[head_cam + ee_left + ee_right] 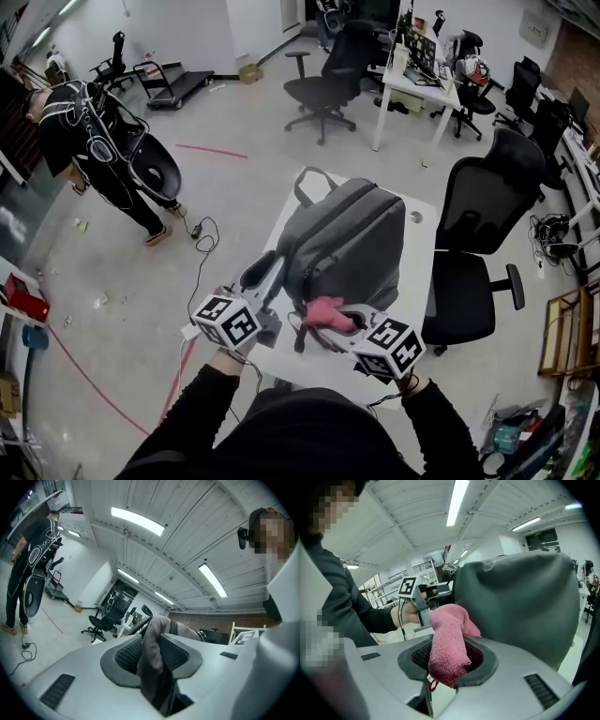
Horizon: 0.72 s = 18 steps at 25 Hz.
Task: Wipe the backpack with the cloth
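Setting: white table (pixel 421 221) in an open office; concrete floor all round.
Backpack (pixel 349 236): grey, lying flat on the table, carry handle at the far end, bottom end towards the person.
Left gripper (pixel 270 276): held roughly level at the backpack's near-left corner, marker cube towards the person.
Left jaws: closed partway, pads pressing from both sides on a backpack strap (pixel 151 657), grey woven fabric with a dark band. The strap stands up out of the jaws and leads away to the bag.
Right gripper (pixel 330 317): at the backpack's near end, angled downward and pointing in from the right.
Right jaws: clamped on the cloth (pixel 447 645), which is pinched low between the pads.
Cloth: pink terry, bunched. Its free part sticks up and forward out of the jaws, right at the grey near face of the backpack. Whether it actually touches the fabric cannot be told.
Two grippers: near each other, left one beside the bag's left edge, right one at its near end. The person's hand on the left gripper shows in the right gripper view.
Surroundings: black office chair (pixel 487 217) just beside the table's right edge. A person in black (pixel 95 142) stands well apart on the floor at left. A second desk with chairs sits at the far side of the room.
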Tool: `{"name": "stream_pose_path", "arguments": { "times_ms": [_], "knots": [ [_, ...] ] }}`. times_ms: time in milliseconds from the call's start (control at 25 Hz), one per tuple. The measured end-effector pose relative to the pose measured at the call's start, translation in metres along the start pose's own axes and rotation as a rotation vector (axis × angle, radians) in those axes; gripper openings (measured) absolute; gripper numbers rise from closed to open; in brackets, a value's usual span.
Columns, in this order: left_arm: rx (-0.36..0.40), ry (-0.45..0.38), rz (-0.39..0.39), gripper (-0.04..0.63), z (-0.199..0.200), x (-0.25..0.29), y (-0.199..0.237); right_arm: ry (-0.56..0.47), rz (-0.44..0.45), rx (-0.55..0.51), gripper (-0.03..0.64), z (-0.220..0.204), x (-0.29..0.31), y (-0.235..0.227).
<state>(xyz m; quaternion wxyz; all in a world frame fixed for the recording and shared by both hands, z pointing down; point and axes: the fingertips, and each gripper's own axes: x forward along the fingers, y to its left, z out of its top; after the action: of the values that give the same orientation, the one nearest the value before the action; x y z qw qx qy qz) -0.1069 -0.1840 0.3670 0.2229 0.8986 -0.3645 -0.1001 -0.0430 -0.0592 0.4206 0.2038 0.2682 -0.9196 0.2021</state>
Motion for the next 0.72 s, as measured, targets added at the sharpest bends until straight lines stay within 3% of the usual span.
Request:
{"name": "stream_pose_path", "arguments": {
  "times_ms": [320, 720],
  "knots": [
    [-0.005, 0.009, -0.023, 0.133, 0.002, -0.004, -0.008, -0.026, -0.246, 0.151, 0.108, -0.008, -0.042, -0.105],
    [0.017, 0.023, -0.006, 0.133, 0.003, -0.005, -0.008, -0.105, -0.466, 0.315, 0.108, -0.018, -0.11, -0.214]
  ]
}}
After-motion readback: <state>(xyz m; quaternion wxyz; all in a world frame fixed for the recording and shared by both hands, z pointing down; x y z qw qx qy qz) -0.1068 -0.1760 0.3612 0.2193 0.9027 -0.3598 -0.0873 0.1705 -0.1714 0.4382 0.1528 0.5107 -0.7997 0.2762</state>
